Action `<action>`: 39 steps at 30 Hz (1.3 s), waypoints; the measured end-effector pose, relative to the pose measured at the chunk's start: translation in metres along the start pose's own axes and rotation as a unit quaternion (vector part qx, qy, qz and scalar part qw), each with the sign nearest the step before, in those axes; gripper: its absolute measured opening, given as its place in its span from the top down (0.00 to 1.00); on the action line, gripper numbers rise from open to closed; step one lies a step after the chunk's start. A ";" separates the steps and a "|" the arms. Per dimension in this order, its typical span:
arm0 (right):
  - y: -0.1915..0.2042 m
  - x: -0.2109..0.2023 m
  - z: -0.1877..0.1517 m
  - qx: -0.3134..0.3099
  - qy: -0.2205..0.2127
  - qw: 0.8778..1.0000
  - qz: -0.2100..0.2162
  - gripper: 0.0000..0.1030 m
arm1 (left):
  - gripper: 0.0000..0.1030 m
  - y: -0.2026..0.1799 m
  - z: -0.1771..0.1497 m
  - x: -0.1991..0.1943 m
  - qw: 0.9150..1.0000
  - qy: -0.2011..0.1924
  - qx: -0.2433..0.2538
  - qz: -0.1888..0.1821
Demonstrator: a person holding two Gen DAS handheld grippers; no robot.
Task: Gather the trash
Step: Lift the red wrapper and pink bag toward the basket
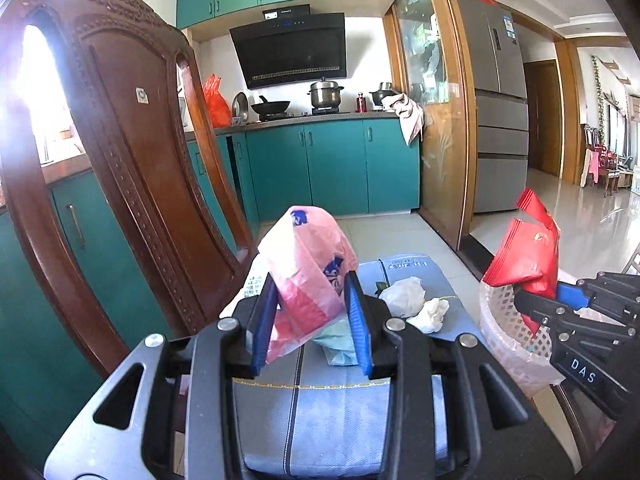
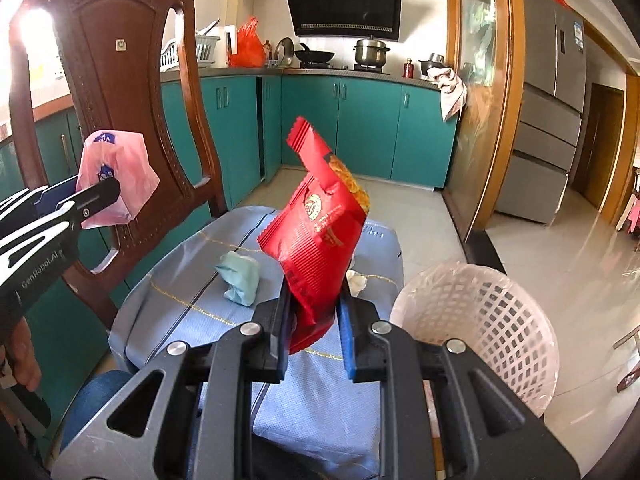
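Trash was the matter in hand, and from the left wrist view the left gripper (image 1: 312, 320) was clamped on a pink plastic bag (image 1: 308, 268), which stood up between its blue pads above the blue-covered table (image 1: 336, 412). Beyond it lay two white crumpled tissues (image 1: 416, 300) and a pale green wad (image 1: 338, 344) just under the bag. Off to the right the mesh basket (image 1: 508, 340) stood at the table's edge, with the right gripper (image 1: 548, 304) over its rim holding a red snack wrapper (image 1: 528, 256) (so the right hand was plainly the nearer of the two).

From the right wrist view the right gripper (image 2: 314, 320) was closed on the lower end of the red snack wrapper (image 2: 320, 232), whose long axis ran upward and tilted a little left. The mesh basket (image 2: 480, 316) lay just to the right of the gripper and lower, its lined mouth open upward. The left gripper (image 2: 100, 196) hung well apart to the left with the pink plastic bag (image 2: 116, 176), in front of the wooden chair (image 2: 132, 92). My judgement: the wrapper wanted only a short move rightward and a release; the bag had the whole table to cross.
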State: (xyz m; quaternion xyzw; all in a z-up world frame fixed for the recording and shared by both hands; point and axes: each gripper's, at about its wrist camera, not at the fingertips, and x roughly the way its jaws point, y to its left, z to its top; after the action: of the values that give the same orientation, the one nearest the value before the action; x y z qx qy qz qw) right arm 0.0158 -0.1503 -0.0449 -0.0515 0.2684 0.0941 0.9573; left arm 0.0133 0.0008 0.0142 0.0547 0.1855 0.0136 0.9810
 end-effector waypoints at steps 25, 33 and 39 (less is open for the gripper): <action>0.004 -0.008 0.002 -0.002 -0.007 1.000 -0.004 0.80 | 0.66 0.002 -0.003 -0.004 1.000 0.004 -0.005 -0.010; -0.017 -0.010 -0.002 0.018 -0.013 1.000 -0.017 0.80 | 0.66 -0.016 0.001 0.006 1.000 0.008 0.003 -0.029; -0.058 -0.014 -0.012 0.047 -0.010 0.998 -0.047 0.80 | 0.66 -0.051 0.003 0.020 0.998 0.013 0.016 -0.066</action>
State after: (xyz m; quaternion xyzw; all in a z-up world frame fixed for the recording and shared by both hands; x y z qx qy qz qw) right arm 0.0095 -0.2106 -0.0452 -0.0180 0.2601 0.0371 0.9647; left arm 0.0335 -0.0489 0.0044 0.0578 0.2015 -0.0537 0.9763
